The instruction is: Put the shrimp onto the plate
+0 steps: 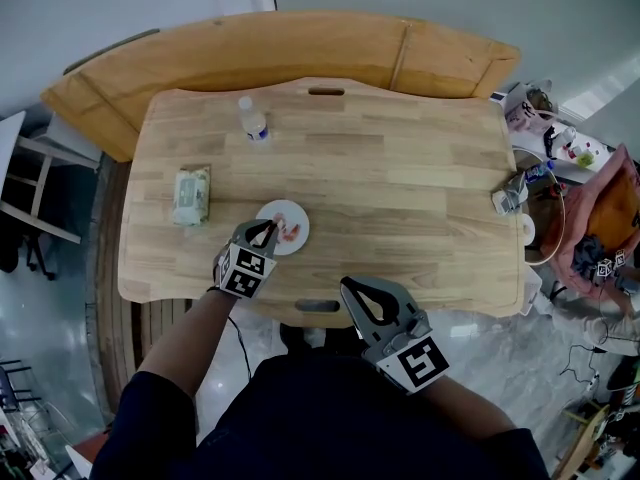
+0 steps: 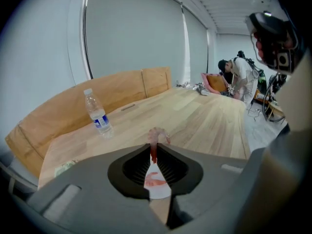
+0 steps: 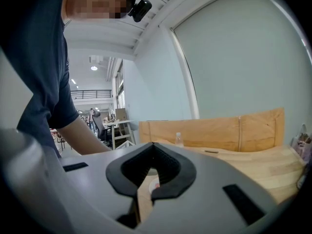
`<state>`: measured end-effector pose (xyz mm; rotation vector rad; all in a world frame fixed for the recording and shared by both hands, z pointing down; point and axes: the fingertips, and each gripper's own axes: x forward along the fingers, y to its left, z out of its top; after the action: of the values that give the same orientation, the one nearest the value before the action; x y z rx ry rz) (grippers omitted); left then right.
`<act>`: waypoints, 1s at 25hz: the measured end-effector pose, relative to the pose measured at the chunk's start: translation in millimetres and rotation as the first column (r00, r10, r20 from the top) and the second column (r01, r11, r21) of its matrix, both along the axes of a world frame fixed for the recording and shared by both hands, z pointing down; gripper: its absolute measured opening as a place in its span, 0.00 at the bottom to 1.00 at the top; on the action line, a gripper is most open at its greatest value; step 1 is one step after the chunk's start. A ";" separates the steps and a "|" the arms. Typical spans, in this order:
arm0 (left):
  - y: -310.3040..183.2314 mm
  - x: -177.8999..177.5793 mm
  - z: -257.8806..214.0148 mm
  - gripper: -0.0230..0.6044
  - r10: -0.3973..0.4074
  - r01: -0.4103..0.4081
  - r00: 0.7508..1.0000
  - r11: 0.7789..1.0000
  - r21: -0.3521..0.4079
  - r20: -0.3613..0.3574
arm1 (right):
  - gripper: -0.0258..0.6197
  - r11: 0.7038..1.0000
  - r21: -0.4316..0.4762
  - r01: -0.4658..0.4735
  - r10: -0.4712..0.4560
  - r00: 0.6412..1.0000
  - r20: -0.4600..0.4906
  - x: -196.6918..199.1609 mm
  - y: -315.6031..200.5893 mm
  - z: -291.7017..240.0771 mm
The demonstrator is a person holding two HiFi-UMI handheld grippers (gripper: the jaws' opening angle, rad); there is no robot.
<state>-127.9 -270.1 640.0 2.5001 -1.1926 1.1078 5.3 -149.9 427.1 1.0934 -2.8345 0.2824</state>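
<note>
A small white plate (image 1: 291,212) lies near the table's front left, and one pink shrimp (image 1: 291,232) rests on it. My left gripper (image 1: 268,226) hangs over the plate's left side, shut on another shrimp (image 2: 156,134), whose curled pink body sticks out past the jaw tips. Below the jaws in the left gripper view, the plate (image 2: 159,192) and the lying shrimp (image 2: 155,181) show through the gap. My right gripper (image 1: 358,292) is held at the table's front edge, shut with nothing in it. In the right gripper view, the right gripper (image 3: 152,146) points toward the plate (image 3: 152,184).
A water bottle (image 1: 252,120) stands at the back left and a wipes pack (image 1: 191,194) lies left of the plate. A small grey object (image 1: 508,194) sits at the table's right edge. A wooden bench (image 1: 300,43) curves behind the table. A person (image 2: 239,79) bends over far off.
</note>
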 end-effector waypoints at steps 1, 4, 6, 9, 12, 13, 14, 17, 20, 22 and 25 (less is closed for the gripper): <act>-3.4 -2.1 7.4 0.11 0.003 -0.003 1.000 1.000 -0.010 0.016 | 0.05 1.000 0.001 0.001 -0.001 1.000 -0.005 0.3 -0.9 0.8; -12.9 -7.0 26.1 0.11 0.012 -0.010 0.998 0.999 -0.032 0.054 | 0.05 1.000 0.012 0.013 -0.013 1.000 -0.017 -1.1 -4.7 1.3; -18.1 -8.8 39.0 0.11 0.020 -0.017 0.997 0.999 -0.050 0.074 | 0.05 1.000 0.015 0.019 -0.019 1.000 -0.025 -1.7 -7.3 1.7; -25.7 -9.9 57.9 0.11 0.039 -0.030 0.994 0.996 -0.079 0.106 | 0.05 1.000 0.004 0.022 -0.022 0.999 -0.028 0.0 -10.5 5.5; -32.4 -11.7 75.6 0.11 0.059 -0.042 0.987 0.993 -0.112 0.150 | 0.05 1.000 -0.015 0.019 -0.019 1.000 -0.024 3.8 -13.8 11.9; -34.1 -12.2 80.7 0.11 0.068 -0.048 0.984 0.991 -0.121 0.166 | 0.05 1.000 -0.021 0.016 -0.017 1.000 -0.024 4.8 -14.8 13.8; -35.6 -12.4 85.2 0.11 0.078 -0.055 0.980 0.990 -0.129 0.181 | 0.05 1.000 -0.027 0.014 -0.014 1.000 -0.023 5.6 -15.7 15.3; -39.0 -11.0 94.9 0.11 0.113 -0.081 0.968 0.986 -0.147 0.223 | 0.05 0.999 -0.035 0.012 -0.013 1.000 -0.024 7.0 -17.3 18.0; -40.6 -8.7 102.2 0.11 0.157 -0.117 0.954 0.980 -0.162 0.257 | 0.05 0.999 -0.045 0.012 -0.013 1.000 -0.024 7.6 -18.1 20.5; -41.7 -7.5 106.5 0.11 0.184 -0.141 0.945 0.975 -0.172 0.270 | 0.05 0.999 -0.052 0.010 -0.011 1.000 -0.023 7.9 -20.0 21.9; -44.2 -7.6 111.3 0.11 0.210 -0.159 0.935 0.968 -0.192 0.285 | 0.05 0.998 -0.056 0.007 -0.008 1.000 -0.017 7.8 -23.9 21.1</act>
<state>-135.5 -314.3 751.3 2.4136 -0.8920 1.6176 13.1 -173.9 448.2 1.0682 -2.7970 0.3472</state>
